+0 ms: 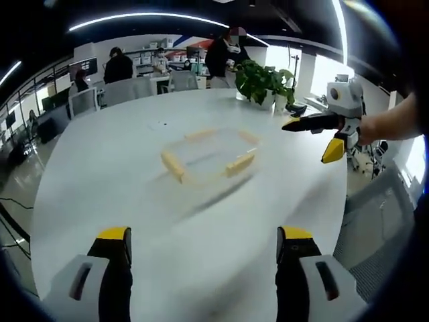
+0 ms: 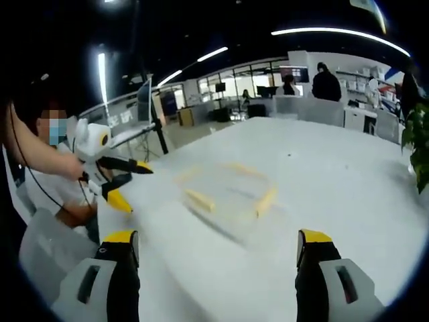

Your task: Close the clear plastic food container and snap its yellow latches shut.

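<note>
A clear plastic container (image 1: 209,157) with yellow latches (image 1: 239,164) on its sides rests in the middle of a white round table (image 1: 120,154). It is blurred, so I cannot tell how the lid sits. My left gripper (image 1: 204,243) is open, well short of the container and holding nothing. My right gripper (image 1: 310,139), held by a person's hand, hovers open to the right of the container. From the right gripper view the container (image 2: 228,191) lies ahead of the open right gripper (image 2: 218,245), and the left gripper (image 2: 134,186) hangs open at its left.
A potted plant (image 1: 265,82) stands at the table's far edge. Several people and desks fill the office behind (image 1: 120,67). A masked person (image 2: 53,154) stands by the table edge beside a grey chair (image 2: 47,255).
</note>
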Tool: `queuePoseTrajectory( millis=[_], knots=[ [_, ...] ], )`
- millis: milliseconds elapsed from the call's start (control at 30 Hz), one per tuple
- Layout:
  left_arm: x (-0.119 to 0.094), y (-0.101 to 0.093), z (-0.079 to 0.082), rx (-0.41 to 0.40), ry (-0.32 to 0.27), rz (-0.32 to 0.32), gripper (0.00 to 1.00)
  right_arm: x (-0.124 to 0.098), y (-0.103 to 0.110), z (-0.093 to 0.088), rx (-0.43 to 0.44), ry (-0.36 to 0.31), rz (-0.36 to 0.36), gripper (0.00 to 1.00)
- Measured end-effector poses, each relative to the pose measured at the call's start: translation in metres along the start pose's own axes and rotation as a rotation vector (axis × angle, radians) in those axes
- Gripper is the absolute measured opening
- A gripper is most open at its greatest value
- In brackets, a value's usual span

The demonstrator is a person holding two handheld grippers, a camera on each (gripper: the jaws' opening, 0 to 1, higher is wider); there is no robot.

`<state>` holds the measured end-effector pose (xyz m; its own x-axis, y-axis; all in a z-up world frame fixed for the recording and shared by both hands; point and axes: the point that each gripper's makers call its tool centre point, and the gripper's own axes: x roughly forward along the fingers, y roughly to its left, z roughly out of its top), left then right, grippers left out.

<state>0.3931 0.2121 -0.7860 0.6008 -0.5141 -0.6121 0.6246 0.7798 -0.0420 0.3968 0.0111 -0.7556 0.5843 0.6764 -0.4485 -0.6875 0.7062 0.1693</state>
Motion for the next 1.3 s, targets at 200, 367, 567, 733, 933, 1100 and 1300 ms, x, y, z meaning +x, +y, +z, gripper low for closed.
queuePoseTrajectory(
  millis=[200,367,567,733,933,1100,1300],
  knots=[
    [-0.004,-0.004,-0.004,-0.009,-0.001,0.001,0.89,-0.005,0.003,0.001,0.022,-0.021,-0.008,1.00],
    [-0.007,-0.007,-0.008,-0.031,-0.008,0.008,0.89,-0.007,0.009,-0.002,0.019,-0.020,-0.008,1.00],
    [-0.012,-0.012,-0.010,-0.062,-0.027,0.015,0.89,-0.012,0.010,-0.004,0.046,-0.040,-0.022,0.99],
    [-0.016,-0.013,-0.016,-0.095,-0.035,0.029,0.89,-0.015,0.015,-0.012,0.052,-0.034,-0.022,0.99],
    [-0.023,-0.009,-0.015,-0.129,-0.071,0.056,0.89,-0.021,0.013,-0.011,0.094,-0.069,-0.044,0.99],
    [-0.027,-0.006,-0.015,-0.167,-0.092,0.070,0.88,-0.026,0.015,-0.009,0.115,-0.092,-0.058,0.98],
    [-0.032,-0.010,-0.015,-0.184,-0.119,0.073,0.88,-0.032,0.021,-0.008,0.135,-0.125,-0.066,0.98]
  ],
)
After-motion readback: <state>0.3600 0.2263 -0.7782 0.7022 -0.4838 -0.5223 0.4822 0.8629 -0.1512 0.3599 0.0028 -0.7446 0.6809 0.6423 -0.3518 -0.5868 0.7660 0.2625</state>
